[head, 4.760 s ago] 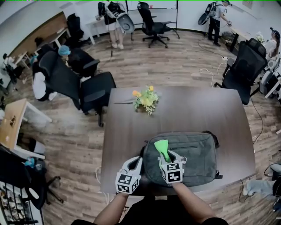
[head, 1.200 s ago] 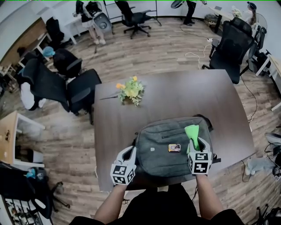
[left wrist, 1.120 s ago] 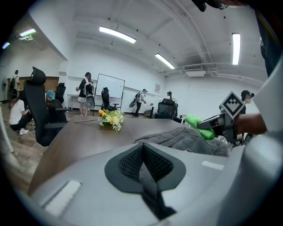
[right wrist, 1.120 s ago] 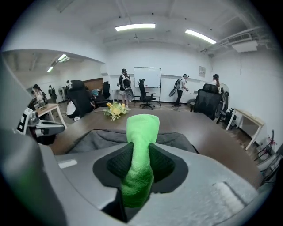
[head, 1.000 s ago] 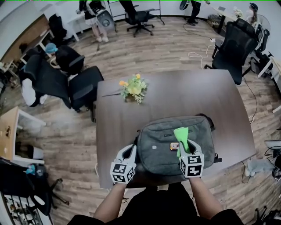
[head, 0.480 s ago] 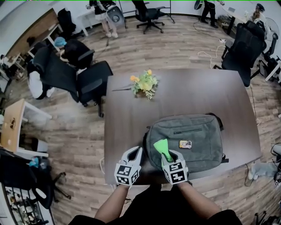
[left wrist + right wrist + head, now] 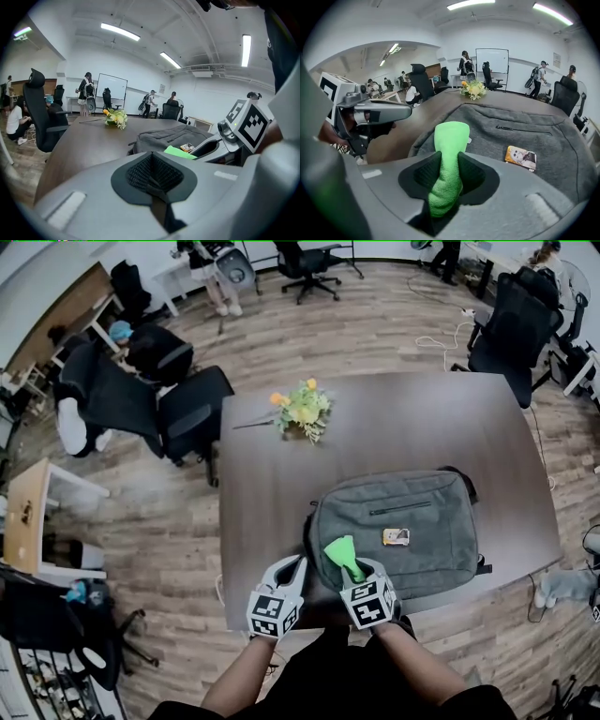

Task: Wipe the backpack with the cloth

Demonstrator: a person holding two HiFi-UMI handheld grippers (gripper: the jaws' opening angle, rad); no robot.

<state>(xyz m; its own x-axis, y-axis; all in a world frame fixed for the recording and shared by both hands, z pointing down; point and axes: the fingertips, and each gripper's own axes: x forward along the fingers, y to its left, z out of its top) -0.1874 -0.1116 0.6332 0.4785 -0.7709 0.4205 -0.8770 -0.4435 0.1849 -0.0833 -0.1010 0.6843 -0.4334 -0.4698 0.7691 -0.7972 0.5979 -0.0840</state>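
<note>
Cloth [image 7: 341, 554] stands clamped in right tongs [image 7: 359, 570] over the backpack [image 7: 422, 531]; left tongs [image 7: 292, 566], pressed together, hover alongside.

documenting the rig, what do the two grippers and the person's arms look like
Both the left gripper and right gripper have pale grey-white shells, black textured pads and a cube of black-and-white square markers. No cables show. Forearms are uncovered; clothing is black.

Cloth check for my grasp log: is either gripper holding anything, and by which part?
The right gripper pinches the green cloth by its bunched end; the left gripper is shut on nothing.
</note>
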